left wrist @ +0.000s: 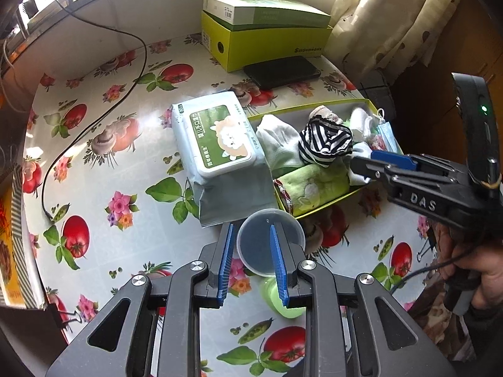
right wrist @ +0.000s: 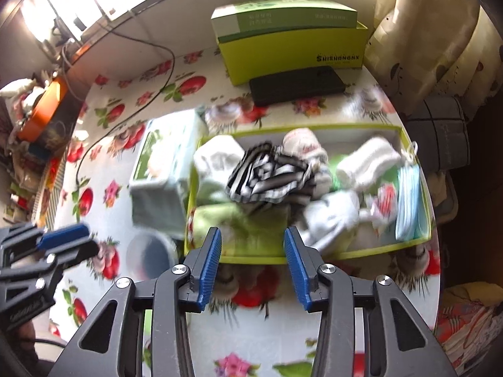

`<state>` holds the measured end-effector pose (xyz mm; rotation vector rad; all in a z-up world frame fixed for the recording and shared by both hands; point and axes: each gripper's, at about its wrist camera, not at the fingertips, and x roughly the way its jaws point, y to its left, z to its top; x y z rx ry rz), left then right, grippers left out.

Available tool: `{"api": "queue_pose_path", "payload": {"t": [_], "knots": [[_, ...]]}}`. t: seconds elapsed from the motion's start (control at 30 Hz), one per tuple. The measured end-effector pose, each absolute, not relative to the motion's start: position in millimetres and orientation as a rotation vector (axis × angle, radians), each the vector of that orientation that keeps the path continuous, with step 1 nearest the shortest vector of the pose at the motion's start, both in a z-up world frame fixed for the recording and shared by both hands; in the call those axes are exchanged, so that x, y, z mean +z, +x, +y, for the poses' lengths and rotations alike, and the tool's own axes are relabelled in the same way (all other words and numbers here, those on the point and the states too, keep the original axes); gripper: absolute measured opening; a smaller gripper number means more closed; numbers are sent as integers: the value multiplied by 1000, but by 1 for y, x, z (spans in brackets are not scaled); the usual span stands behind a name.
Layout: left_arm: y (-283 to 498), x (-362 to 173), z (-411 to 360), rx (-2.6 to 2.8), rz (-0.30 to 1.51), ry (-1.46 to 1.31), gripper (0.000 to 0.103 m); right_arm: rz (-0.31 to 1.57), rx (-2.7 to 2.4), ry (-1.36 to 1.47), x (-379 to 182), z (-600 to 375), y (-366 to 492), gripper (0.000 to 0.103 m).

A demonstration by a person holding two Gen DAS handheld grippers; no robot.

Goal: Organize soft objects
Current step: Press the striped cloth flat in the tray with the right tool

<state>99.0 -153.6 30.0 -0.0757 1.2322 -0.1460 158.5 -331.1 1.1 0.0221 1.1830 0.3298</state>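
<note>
A shallow green box (left wrist: 314,212) (right wrist: 314,259) holds soft things: a black-and-white striped cloth (left wrist: 323,141) (right wrist: 267,176), a green towel (left wrist: 314,185), white socks (left wrist: 276,138) (right wrist: 213,160) and blue face masks (left wrist: 386,135) (right wrist: 408,201). A pack of wet wipes (left wrist: 217,144) (right wrist: 163,172) lies against the box's left side. My right gripper (right wrist: 253,242) (left wrist: 367,163) is open with nothing between its pads, above the box's near edge. My left gripper (left wrist: 251,251) (right wrist: 63,238) is open above a translucent plastic cup (left wrist: 261,245) (right wrist: 151,254) on the table, holding nothing.
A yellow-green shoebox (left wrist: 273,44) with a flat box on top stands at the back, with a black case (left wrist: 283,70) in front of it. A black cable (left wrist: 94,119) crosses the floral tablecloth at left. A green object (left wrist: 276,295) lies below the cup. A curtain (left wrist: 393,15) hangs at right.
</note>
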Motion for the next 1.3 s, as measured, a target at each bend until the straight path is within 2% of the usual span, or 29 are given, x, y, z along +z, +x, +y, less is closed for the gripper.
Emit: {"api": "queue_pose_path", "payload": {"t": [0.1, 0.13, 0.23, 0.53, 0.7, 0.77, 0.93, 1.3], "knots": [[104, 30, -151, -128, 1234, -72, 25, 1189, 301, 48, -12, -335, 187, 37], [105, 31, -151, -122, 1234, -71, 25, 1192, 297, 47, -17, -335, 194, 32], [110, 29, -148, -120, 1243, -94, 25, 1257, 340, 36, -38, -323, 205, 10], [118, 25, -149, -111, 1246, -84, 25, 1301, 379, -28, -63, -308, 207, 8], [117, 27, -151, -123, 1235, -87, 25, 1264, 389, -29, -31, -317, 193, 12], [117, 27, -154, -132, 1235, -86, 25, 1247, 379, -33, -16, -322, 179, 22], [112, 29, -164, -166, 1227, -69, 25, 1230, 337, -71, 7, -332, 138, 38], [95, 34, -196, -240, 1204, 41, 25, 1247, 303, -102, 19, -336, 71, 43]]}}
